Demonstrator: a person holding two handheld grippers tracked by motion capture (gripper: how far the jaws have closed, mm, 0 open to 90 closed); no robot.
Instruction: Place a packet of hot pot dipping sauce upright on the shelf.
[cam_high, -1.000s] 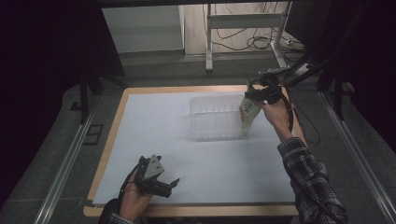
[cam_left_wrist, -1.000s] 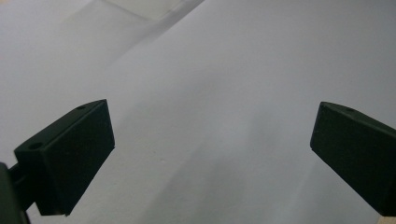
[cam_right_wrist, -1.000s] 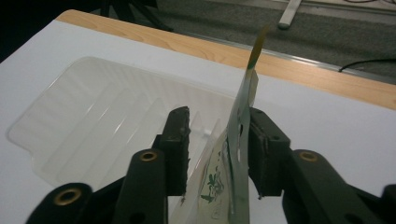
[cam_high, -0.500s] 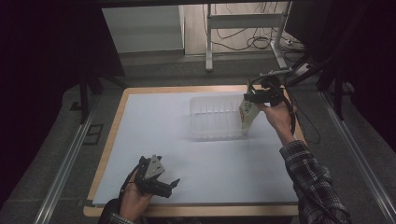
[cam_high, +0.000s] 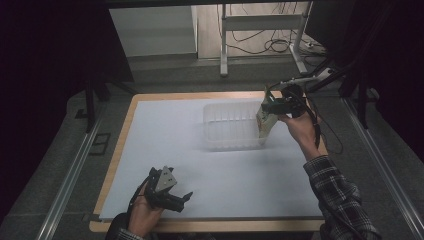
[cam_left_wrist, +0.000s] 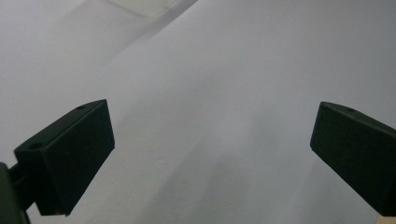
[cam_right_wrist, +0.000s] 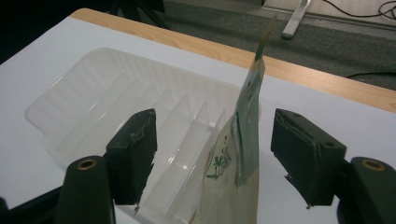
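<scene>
left tongs (cam_high: 186, 197): jaws wide, low | right tongs (cam_right_wrist: 212, 154): jaws just opening, raised

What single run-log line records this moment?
right gripper: jaws just opening, pouch between | pouch: standing in clear tray | left gripper: open

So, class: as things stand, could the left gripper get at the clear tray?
Probably yes. The left gripper rests open at the table's near edge, and bare white surface lies between it and the clear tray.

High view looked forward and down over whole tabletop (cam_high: 165, 150). Left gripper view sat close above bare tabletop surface. Right gripper view faced clear tray (cam_right_wrist: 116, 93) closely; high view shared tray (cam_high: 232, 125).
</scene>
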